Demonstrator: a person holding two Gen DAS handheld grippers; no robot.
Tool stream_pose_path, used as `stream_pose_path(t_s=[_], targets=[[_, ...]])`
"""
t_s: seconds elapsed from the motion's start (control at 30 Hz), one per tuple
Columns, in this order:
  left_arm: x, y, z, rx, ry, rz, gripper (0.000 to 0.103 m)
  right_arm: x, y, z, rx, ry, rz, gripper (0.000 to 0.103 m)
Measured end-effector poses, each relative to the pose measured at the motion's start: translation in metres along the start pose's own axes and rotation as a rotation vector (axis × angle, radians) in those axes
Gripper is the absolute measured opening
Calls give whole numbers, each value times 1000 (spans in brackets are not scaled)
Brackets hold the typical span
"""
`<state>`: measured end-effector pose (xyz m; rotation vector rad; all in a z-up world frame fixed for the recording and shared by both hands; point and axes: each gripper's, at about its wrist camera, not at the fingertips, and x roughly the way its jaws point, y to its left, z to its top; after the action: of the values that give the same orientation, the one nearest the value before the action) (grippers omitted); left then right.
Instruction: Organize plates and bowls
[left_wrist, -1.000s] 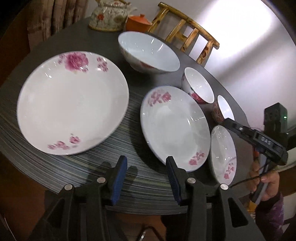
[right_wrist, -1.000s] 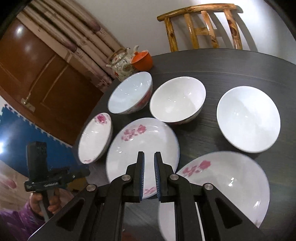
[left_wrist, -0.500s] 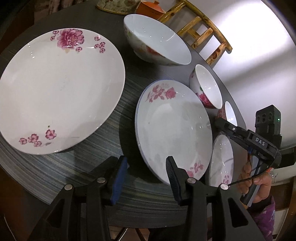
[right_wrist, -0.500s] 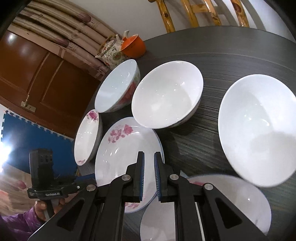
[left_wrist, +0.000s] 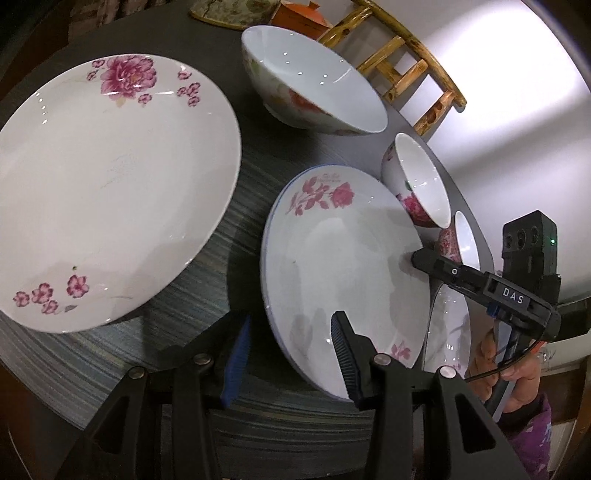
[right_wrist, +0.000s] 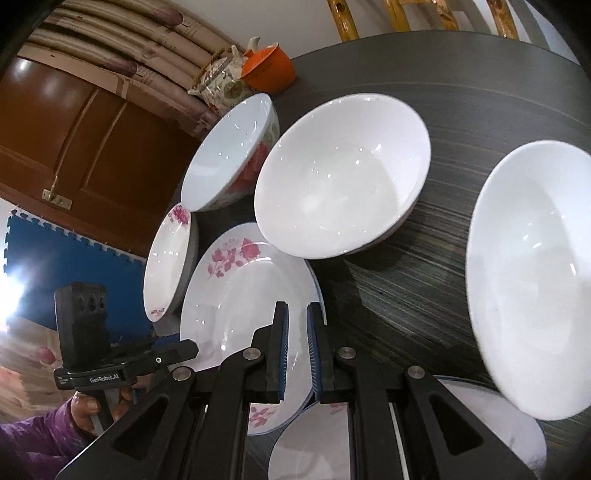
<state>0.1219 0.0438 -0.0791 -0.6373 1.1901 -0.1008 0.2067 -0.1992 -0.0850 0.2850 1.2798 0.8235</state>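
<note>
- Now the medium plate (left_wrist: 343, 258) is seen lying on the dark round table (left_wrist: 207, 258), just ahead of the left gripper (left_wrist: 290, 354); its near rim sits behind the right-hand blue pad, while the left-hand pad hangs over bare tabletop.
- Left jaws are held apart, with nothing pressed between the pads.
- From the right wrist view, the same plate (right_wrist: 243, 295) is found directly beyond the right gripper (right_wrist: 297, 354), whose jaws are drawn nearly together with only a thin slit left; nothing is gripped in them.
- That gripper's tip is seen in the left view reaching over the plate's far edge; whether it touches the plate cannot be told.
- A large plate (left_wrist: 107, 184) with pink flowers is shown left of the medium plate, apart from it.
- Hidden or cut off: a small dish (left_wrist: 448, 328) is mostly covered by the right gripper's body; another small bowl (left_wrist: 463, 240) is only a sliver; the teapot (right_wrist: 221, 83) and orange cup (right_wrist: 271, 70) are cropped in the left view.
- Only the right view gives the two plain white bowls, one (right_wrist: 343, 184) beyond the plate and one (right_wrist: 535, 277) blurred at the right edge, and the flowered bowl (right_wrist: 232, 151) beside them.
- Only the left view gives the large plate whole.
</note>
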Motion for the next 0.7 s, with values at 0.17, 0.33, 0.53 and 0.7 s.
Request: stream_pose_path(t_s=[0.17, 0.33, 0.53, 0.7], targets=[[2, -7, -1, 66, -25, 20, 40, 3, -2, 0, 12, -6, 11, 11], [5, -6, 0, 103, -32, 71, 14, 4, 0, -2, -11, -9, -3, 8], [4, -5, 0, 117, -38, 75, 14, 11, 10, -5, -37, 5, -6, 6], [5, -6, 1, 124, -32, 75, 14, 8, 17, -7, -52, -27, 2, 9]])
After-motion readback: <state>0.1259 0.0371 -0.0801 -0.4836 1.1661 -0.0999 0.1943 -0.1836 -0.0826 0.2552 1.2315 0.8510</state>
